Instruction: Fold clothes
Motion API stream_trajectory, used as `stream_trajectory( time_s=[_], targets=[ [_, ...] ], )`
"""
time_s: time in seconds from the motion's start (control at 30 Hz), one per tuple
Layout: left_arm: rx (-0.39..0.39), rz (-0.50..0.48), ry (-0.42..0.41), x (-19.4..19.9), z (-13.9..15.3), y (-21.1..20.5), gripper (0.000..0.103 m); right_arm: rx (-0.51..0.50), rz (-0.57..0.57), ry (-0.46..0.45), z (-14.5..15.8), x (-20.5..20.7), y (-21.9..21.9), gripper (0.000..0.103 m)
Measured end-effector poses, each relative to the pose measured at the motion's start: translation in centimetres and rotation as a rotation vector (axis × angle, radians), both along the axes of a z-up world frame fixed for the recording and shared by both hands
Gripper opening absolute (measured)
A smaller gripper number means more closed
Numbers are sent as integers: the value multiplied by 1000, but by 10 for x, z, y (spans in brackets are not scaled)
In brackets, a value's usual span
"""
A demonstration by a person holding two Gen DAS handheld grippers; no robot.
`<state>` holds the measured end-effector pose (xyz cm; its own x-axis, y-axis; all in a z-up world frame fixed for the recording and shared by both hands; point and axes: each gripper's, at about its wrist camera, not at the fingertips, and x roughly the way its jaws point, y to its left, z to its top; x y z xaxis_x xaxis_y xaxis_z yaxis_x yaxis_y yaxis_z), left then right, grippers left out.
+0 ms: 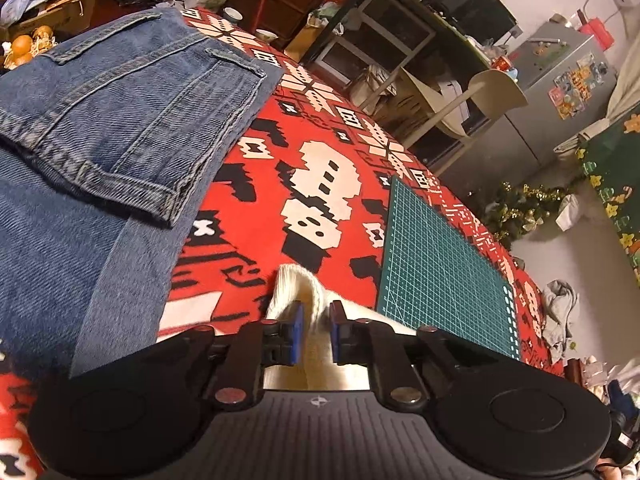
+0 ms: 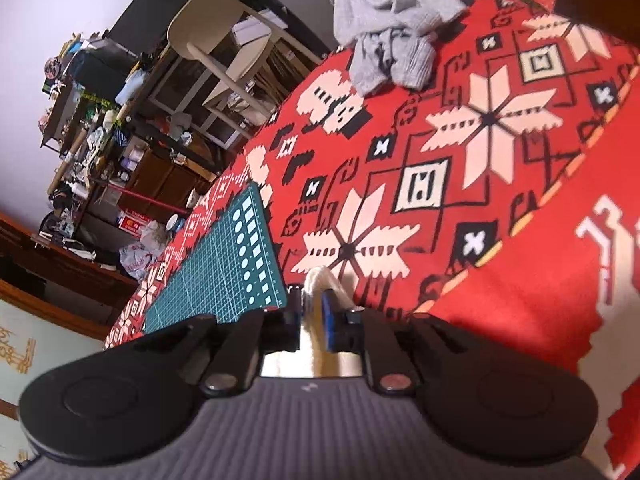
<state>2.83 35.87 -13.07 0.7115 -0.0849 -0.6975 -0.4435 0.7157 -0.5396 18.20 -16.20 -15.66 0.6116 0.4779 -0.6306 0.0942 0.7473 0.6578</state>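
Writing: none legible | left hand-held gripper (image 1: 316, 330) clamps cream knit garment (image 1: 298, 284) | right hand-held gripper (image 2: 311, 312) clamps it too

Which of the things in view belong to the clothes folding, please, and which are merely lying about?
Job:
white knit garment, held by the left gripper and right gripper
folded jeans
grey garment

Lying about:
green cutting mat
beige chair
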Motion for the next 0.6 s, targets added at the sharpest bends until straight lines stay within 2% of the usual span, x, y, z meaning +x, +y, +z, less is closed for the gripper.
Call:
stream_trajectory(
  time_s=[0.17,0.27,0.33,0.37,0.5,0.6],
  targets=[
    [46,-1,-41,-17,18,-8,17,-41,4,-41,15,-13,1,15],
    [68,15,-87,-26,30,-13,17,-119,49,-96,33,-25,12,17],
    [99,44,-109,-29,37,-20,16,-133,96,-133,44,-32,24,19],
    [86,49,-126,-30,38,-22,16,-128,120,-148,48,-35,31,22],
    [-53,10,-195,-23,34,-37,16,-120,225,-184,57,-42,68,29],
    [-88,-49,-211,-4,31,-55,16,-111,294,-190,59,-47,97,36]
  ],
)
